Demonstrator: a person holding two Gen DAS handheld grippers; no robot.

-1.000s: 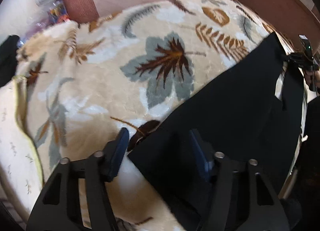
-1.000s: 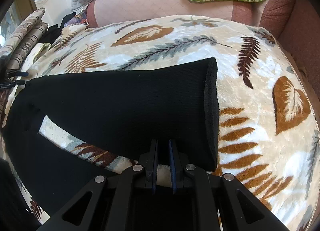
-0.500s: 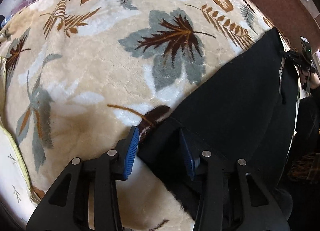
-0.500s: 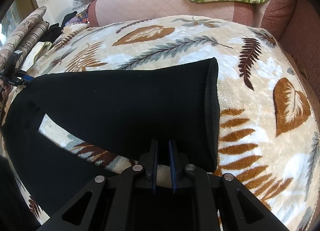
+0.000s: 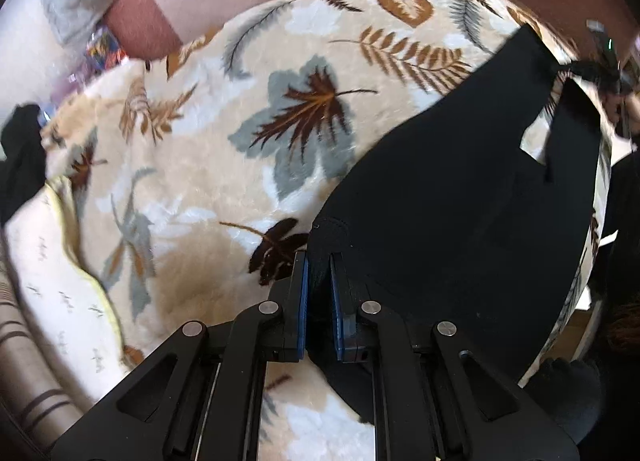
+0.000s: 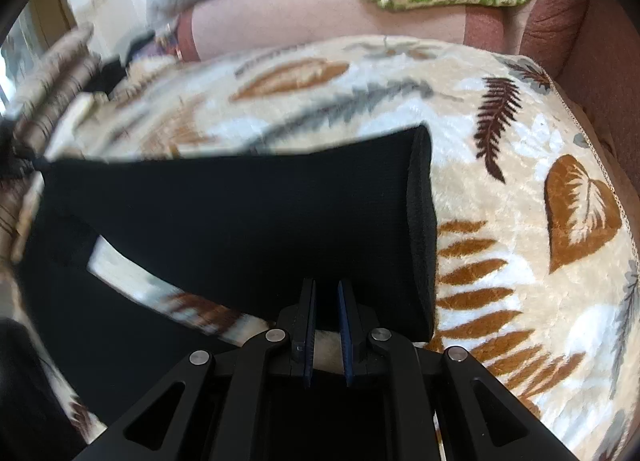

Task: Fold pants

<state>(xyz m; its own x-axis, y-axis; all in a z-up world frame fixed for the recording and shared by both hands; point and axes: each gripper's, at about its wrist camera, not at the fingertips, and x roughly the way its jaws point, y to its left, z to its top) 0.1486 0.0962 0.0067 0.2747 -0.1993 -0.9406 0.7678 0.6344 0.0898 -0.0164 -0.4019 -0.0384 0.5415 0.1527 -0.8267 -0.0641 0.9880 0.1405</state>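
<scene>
Left gripper (image 5: 319, 261) is clamped on a corner of the black pants (image 5: 460, 197); right gripper (image 6: 325, 288) pinches the near edge by the waistband. Keep both grips firm, lift evenly, hold the fabric taut. Pants lie spread across the leaf-print blanket (image 6: 520, 181), directly ahead of both.

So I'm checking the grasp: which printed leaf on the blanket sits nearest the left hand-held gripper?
The small dark brown leaf just left of the left hand-held gripper, beside the pants corner; the grey-and-brown maple leaf lies farther up.
</scene>
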